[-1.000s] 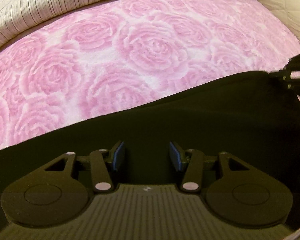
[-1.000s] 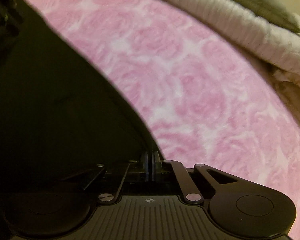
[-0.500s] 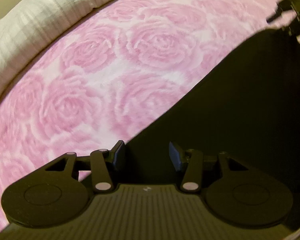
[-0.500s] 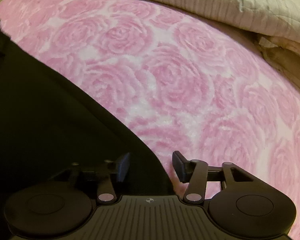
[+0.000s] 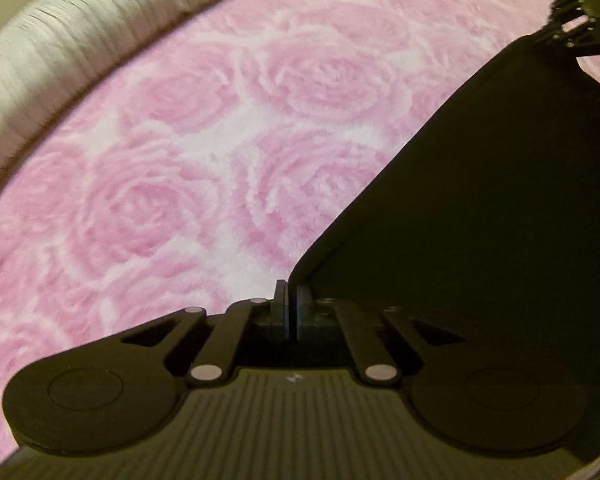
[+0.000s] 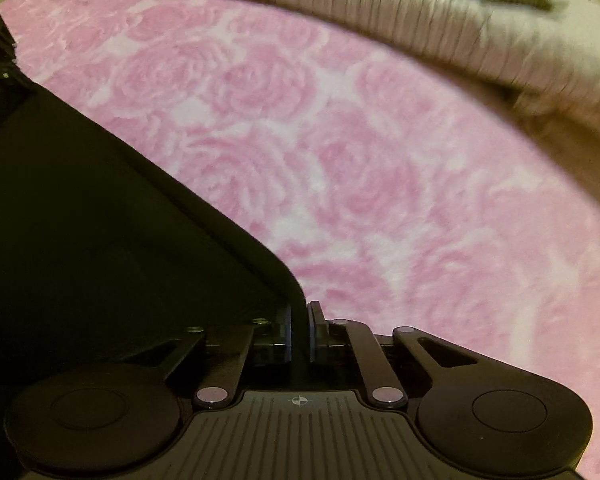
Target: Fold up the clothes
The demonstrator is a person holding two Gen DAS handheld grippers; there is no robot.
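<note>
My left claw (image 5: 291, 306) was clamped on the cloth (image 5: 480, 220) corner, pads nearly meeting. My right claw (image 6: 299, 334) pinched a corner between its blue pads (image 6: 287, 334). Each claw showed at the far edge of the other's view.

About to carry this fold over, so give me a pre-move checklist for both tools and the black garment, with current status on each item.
1. Left tool shut on a corner of the black garment: ok.
2. Right tool shut on the other corner, cloth showing between its pads: ok.
3. Garment edge between the two tools taut and free of bunching: ok, it runs straight in both views.
4. Landing area on the pink rose blanket free of objects: ok where visible.
5. Striped quilt away from the garment: ok, it lies at the far edge.
6. Lower part of the garment lying flat: cannot tell, out of view.
</note>
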